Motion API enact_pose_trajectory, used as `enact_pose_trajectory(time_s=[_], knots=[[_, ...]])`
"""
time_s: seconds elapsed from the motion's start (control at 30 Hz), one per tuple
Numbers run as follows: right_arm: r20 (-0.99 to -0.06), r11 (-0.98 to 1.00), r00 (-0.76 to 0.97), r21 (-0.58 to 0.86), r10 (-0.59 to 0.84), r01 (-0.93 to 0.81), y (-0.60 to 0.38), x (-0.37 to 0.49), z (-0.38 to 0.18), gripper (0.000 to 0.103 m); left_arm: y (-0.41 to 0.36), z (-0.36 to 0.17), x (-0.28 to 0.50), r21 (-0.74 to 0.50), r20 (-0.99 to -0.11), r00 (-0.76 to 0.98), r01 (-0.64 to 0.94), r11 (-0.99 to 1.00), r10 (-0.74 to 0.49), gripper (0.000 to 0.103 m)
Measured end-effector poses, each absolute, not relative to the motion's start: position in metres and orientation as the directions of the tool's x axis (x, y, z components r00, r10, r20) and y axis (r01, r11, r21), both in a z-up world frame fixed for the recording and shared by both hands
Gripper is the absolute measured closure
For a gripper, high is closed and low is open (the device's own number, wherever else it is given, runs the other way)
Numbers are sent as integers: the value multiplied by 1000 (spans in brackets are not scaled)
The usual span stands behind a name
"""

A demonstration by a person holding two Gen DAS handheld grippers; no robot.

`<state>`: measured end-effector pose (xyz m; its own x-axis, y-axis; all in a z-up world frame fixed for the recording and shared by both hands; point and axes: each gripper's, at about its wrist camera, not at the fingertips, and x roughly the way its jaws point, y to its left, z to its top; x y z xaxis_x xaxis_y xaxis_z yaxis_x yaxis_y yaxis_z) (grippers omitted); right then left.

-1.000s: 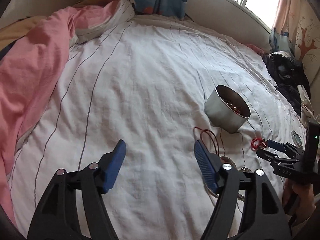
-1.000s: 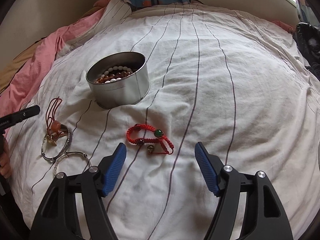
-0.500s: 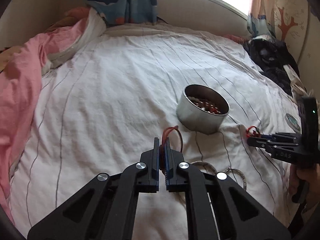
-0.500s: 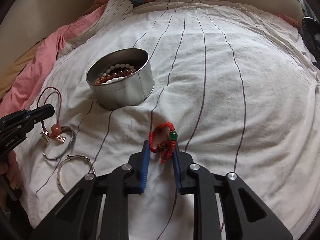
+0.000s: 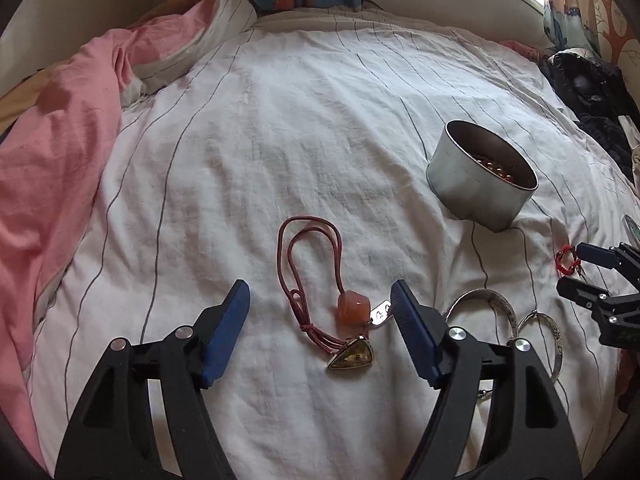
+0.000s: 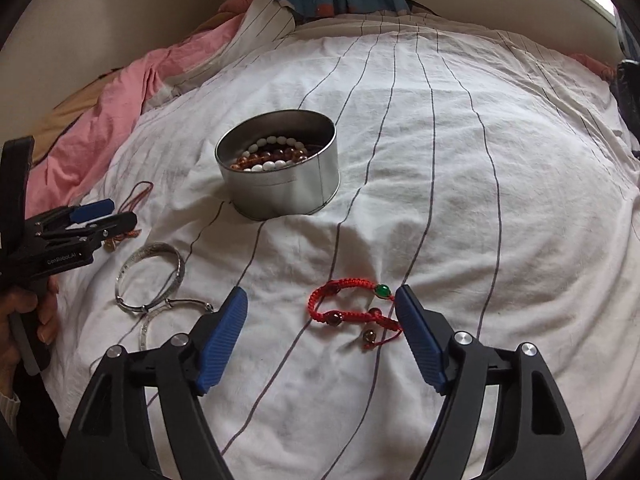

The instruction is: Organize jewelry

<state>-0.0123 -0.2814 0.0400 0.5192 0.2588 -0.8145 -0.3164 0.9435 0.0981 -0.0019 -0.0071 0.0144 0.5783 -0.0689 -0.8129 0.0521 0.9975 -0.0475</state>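
— Jewelry lies loose on the sheet (image 6: 460,160): cord necklace (image 5: 316,276) between the left gripper (image 5: 320,308) jaws, opening wide, empty.

— Red bracelet (image 6: 352,308) between the right gripper (image 6: 320,312) jaws, opening too. Light, floppy; pinch the beads or knot, then the tin (image 6: 280,184).

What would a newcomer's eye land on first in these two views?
Probably the round tin in the middle of the white striped sheet, with white and amber beads inside. Next, the red bracelet lying between the opening jaws of the right claw, and the cord necklace with its orange stone between those of the left claw, neither gripped.
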Motion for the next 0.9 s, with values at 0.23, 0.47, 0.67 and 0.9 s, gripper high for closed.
enact_pose_trajectory(time_s=[0.23,0.47,0.67,0.9], knots=[[-799,913,476,214,368,-346,-287,-14,43,94,-9,14,-6,-97,-802,582,92,991,-133,85],[-820,909,448,193,357,-370,-275,-15,38,62,-7,13,-3,-98,-810,574,70,993,-121,73],[-788,911,498,182,361,-371,-273,-15,44,45,2,14,-3,-98,-807,584,17,995,-90,44],[-850,923,462,68,253,-379,-254,-8,24,79,-17,9,-6,-69,-817,563,117,991,-123,72]])
